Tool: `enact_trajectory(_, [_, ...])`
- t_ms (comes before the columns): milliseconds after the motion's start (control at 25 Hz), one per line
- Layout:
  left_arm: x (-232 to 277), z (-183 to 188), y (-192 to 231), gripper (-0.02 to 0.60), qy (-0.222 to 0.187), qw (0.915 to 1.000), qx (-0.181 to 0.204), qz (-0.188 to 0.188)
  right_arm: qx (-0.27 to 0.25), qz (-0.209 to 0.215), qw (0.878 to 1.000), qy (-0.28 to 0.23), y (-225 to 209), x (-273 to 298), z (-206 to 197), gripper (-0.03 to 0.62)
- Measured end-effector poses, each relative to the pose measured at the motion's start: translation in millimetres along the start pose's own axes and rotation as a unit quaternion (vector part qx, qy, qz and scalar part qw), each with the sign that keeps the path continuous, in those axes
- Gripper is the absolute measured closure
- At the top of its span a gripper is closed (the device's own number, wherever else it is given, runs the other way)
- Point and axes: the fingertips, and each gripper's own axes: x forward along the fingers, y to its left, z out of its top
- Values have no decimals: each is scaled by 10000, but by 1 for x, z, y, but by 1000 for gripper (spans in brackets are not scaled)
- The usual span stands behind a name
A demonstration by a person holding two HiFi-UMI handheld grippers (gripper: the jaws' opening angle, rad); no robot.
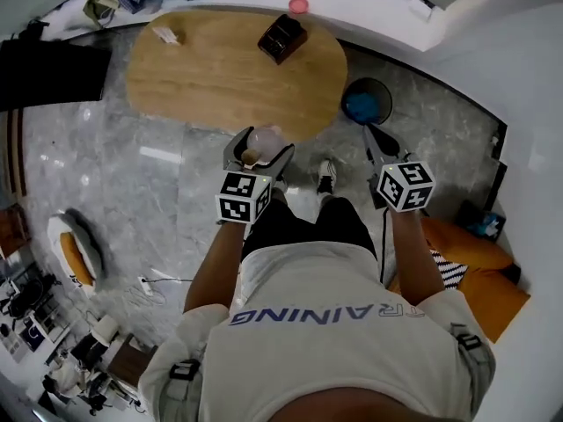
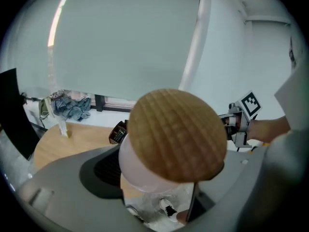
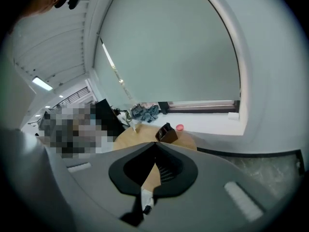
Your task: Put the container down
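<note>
My left gripper (image 1: 260,150) is shut on a pale, rounded container (image 1: 264,137) with a round wooden lid (image 2: 176,135). In the head view it hangs over the floor just off the near edge of the oval wooden table (image 1: 211,82). In the left gripper view the container fills the space between the jaws of the left gripper (image 2: 159,180), its whitish body (image 2: 137,170) below the lid. My right gripper (image 1: 369,135) is held to the right over the floor, away from the table. In its own view the right gripper (image 3: 154,145) has its jaws together with nothing between them.
On the table stand a black box (image 1: 281,37), a pink-capped item (image 1: 298,5) and a small pale object (image 1: 165,35). A dark bin with blue contents (image 1: 365,104) sits on the floor by the table's right end. Orange cushions (image 1: 475,262) lie at right.
</note>
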Motion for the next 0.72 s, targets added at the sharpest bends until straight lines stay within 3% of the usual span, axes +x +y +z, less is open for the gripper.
enact_trajectory(160, [44, -17, 26, 179, 270, 9956, 856, -274, 436, -501, 9978, 50, -3, 22, -26, 577])
enact_trajectory(520, [179, -84, 78, 179, 1033, 9799, 1474, -860, 1202, -1333, 9831, 366, -11, 77, -106, 577])
enact_trajectory(720, [254, -119, 80, 179, 1417, 9617, 2108, -1027, 1499, -1571, 9752, 425, -23, 97, -136, 577])
